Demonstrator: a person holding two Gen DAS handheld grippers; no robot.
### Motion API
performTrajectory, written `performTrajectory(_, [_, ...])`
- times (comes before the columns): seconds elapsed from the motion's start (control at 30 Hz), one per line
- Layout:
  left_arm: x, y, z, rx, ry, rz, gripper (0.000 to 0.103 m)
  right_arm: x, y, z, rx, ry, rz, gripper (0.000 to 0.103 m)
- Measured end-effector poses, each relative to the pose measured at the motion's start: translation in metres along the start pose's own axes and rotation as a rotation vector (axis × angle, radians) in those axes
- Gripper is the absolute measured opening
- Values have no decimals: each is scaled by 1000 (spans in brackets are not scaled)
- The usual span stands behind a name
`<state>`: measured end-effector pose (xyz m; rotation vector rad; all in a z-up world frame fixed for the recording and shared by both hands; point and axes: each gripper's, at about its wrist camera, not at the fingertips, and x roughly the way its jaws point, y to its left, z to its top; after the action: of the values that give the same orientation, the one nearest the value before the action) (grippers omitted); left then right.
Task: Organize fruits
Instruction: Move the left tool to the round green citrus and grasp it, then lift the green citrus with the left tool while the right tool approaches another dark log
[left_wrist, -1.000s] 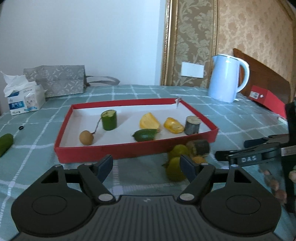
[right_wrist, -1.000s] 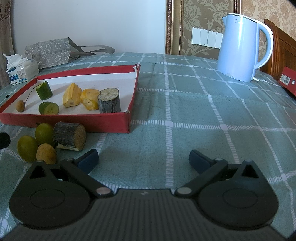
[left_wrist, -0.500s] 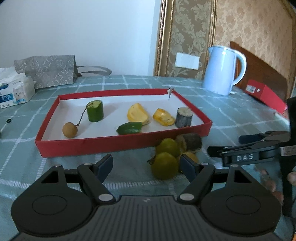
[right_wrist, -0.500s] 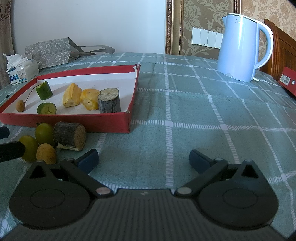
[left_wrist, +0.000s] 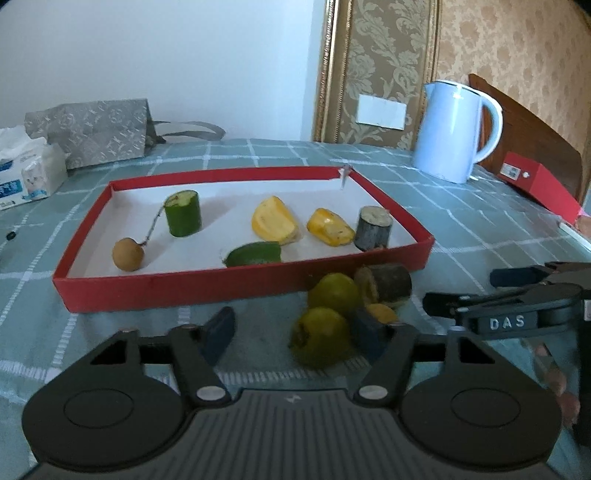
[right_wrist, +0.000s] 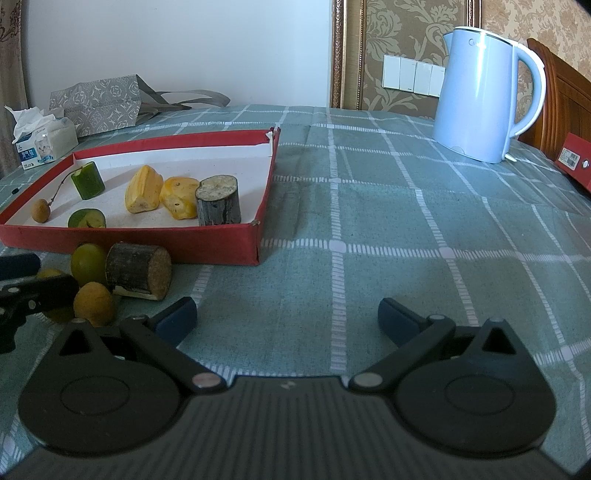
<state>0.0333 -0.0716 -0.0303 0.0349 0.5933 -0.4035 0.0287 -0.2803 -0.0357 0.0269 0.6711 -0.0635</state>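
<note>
My left gripper (left_wrist: 295, 330) fingers are closing around the green fruit (left_wrist: 320, 341) to lift it into the red tray (left_wrist: 240, 284); my right gripper (right_wrist: 288, 315) waits, fingers spread, empty.

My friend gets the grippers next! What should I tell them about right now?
Left gripper: jaws closing around the nearest green fruit on the cloth; not gripped yet.
Right gripper: open, nothing between its jaws, above bare tablecloth.
In the red tray: a longan, two green pieces, two yellow pieces and a dark cut stalk piece.
In front of the tray, outside it: the nearest green fruit, a second green fruit, a small yellow fruit and a dark log-like piece lying on its side.
Done: six pieces in the tray.
Left: grip the green fruit, place it in the tray, then the other three.
</note>
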Motion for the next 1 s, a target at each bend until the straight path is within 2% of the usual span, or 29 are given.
performTrajectory(0.13, [-1,-7,-4,53,4,-14,49,0,0,0,0,0,0,103])
performTrajectory(0.2, [0,-9,-6,69,15,-22,38,0,0,0,0,0,0,103])
performTrajectory(0.27, [2,-11,-7,95,22,-6,34,0,0,0,0,0,0,103])
performTrajectory(0.43, [2,-6,-6,78,19,-13,34,0,-1,0,0,1,0,103])
performTrajectory(0.73, [-3,25,-6,9,11,66,34,-1,-1,0,0,-1,6,103])
performTrajectory(0.9, [-5,50,-4,-46,4,117,34,-8,-5,0,24,-41,37,103])
performTrajectory(1.0, [-6,57,-4,-72,-1,112,34,-15,-6,1,37,-78,68,103])
